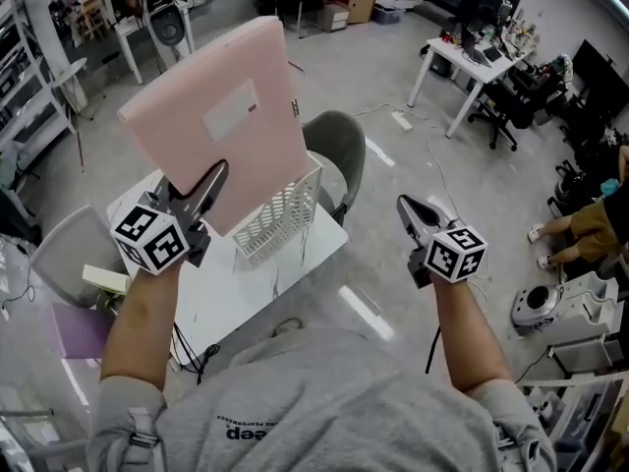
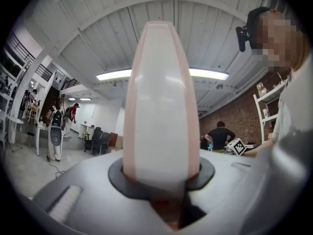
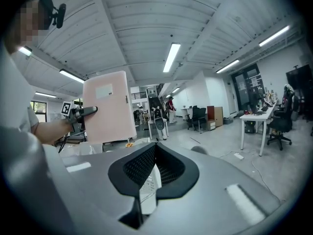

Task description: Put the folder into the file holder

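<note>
- One pink folder (image 1: 221, 116) is held in the air, tilted, above the white mesh file holder (image 1: 280, 214) and not in it.
- Left gripper (image 1: 208, 187) is clamped on the folder's lower edge, jaws partway apart around its thickness.
- File holder stands on the white table (image 1: 226, 293).
- Right gripper (image 1: 413, 209) hangs well apart to the right, jaw tips together, nothing held.

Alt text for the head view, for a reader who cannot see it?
Seen from above, the left gripper clamps a pink folder, held tilted in the air close to a white mesh file holder on a white table. The right gripper hangs empty to the right, fingers together, over the floor.
</note>
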`<state>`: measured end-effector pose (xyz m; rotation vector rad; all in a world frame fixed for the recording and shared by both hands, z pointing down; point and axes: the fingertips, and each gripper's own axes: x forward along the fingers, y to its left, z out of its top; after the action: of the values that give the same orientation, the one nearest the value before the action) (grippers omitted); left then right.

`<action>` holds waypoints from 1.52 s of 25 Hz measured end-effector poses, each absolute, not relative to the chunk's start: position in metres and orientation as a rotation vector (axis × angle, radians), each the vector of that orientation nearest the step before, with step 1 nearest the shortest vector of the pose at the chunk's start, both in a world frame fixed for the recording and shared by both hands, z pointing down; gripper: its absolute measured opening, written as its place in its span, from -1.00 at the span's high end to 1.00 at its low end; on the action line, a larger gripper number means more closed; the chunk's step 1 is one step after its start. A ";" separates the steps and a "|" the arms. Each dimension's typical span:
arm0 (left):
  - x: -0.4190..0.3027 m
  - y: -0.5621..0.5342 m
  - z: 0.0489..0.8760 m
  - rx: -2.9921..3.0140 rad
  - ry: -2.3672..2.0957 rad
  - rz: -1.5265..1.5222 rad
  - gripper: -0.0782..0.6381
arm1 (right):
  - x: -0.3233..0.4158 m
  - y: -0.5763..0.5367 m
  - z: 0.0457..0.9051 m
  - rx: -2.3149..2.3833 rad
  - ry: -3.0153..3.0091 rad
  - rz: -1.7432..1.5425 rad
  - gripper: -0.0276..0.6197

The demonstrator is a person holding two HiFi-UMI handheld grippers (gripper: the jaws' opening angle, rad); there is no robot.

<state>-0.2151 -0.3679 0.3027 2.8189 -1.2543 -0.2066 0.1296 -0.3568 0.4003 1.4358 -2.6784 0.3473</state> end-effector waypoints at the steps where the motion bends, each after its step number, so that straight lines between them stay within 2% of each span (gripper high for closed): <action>1: -0.215 -0.370 0.308 2.815 -1.249 -0.197 0.28 | 0.128 -0.359 0.402 1.435 -2.675 0.351 0.90; 16: -0.208 -0.399 0.379 2.836 -1.150 -0.191 0.28 | 0.121 -0.392 0.434 1.450 -2.608 0.430 0.90; 29: -0.234 -0.396 0.344 2.834 -1.234 -0.250 0.28 | 0.111 -0.400 0.443 1.423 -2.622 0.449 0.90; 38: -0.214 -0.402 0.381 2.876 -1.207 -0.185 0.28 | 0.118 -0.399 0.448 1.429 -2.608 0.459 0.90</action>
<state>-0.2135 -0.4020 0.3811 2.8760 -1.2068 -0.1848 0.1178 -0.3990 0.4482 1.4288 -2.6076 0.4586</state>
